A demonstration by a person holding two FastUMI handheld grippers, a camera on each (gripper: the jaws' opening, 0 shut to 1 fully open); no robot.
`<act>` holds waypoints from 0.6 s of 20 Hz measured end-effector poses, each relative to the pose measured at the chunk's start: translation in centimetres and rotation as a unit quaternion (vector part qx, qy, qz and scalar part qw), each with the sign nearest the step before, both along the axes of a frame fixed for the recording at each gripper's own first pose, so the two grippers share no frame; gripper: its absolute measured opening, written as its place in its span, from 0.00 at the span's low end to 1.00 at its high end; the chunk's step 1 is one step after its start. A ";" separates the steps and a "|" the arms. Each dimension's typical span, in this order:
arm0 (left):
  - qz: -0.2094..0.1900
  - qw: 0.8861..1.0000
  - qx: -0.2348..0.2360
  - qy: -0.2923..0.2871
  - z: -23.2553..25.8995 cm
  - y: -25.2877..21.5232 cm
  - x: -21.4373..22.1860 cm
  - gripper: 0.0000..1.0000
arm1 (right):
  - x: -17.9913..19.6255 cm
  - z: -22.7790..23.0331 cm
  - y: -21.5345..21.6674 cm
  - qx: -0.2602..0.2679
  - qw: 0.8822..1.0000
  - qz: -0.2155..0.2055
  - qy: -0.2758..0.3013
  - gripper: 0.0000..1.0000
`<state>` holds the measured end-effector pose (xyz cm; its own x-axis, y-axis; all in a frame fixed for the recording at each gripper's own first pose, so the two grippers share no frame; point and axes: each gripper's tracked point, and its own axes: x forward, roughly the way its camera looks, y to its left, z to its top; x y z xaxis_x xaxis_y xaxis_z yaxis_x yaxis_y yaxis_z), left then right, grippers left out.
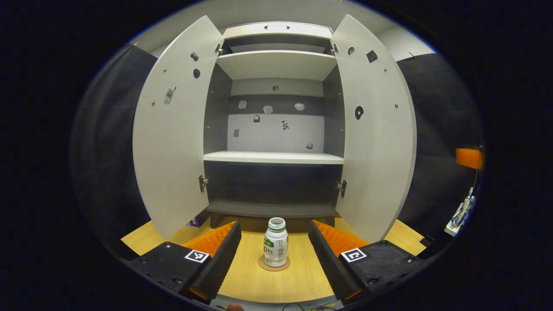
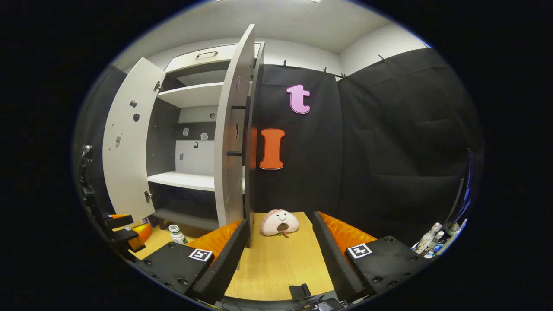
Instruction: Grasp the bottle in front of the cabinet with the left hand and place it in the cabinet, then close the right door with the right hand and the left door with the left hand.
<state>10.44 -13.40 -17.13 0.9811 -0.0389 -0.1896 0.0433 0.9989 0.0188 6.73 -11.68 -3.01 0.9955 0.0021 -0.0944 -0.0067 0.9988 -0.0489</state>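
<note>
While both doors stand open, the left claw (image 1: 275, 246) lines up on the bottle (image 1: 275, 242).

Spread wide and holding nothing, the left claw frames the bottle at lower centre of the left gripper view, upright on a round coaster (image 1: 274, 264) on the bench (image 1: 259, 283), just before the cabinet (image 1: 276, 157). It looks like a small rigid plastic bottle, probably light, smooth and tippable; the mid-body label band seems the safest hold. Its label print is too small to read. The right claw (image 2: 280, 250), equally wide and empty, faces a plush toy (image 2: 279, 222) by the right door (image 2: 231, 142); the left door (image 2: 127, 142) swings out at left.
</note>
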 end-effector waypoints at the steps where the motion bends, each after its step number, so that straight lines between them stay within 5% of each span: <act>1: -0.002 1.000 0.001 0.006 -1.2 -0.1 0.4 0.96 | 0.1 -0.1 -0.1 0.000 1.000 -0.002 0.001 0.97; 12: -0.004 0.997 0.007 0.080 -11.9 0.4 6.2 0.95 | 1.5 -1.1 -1.9 -0.004 0.999 -0.032 0.022 0.97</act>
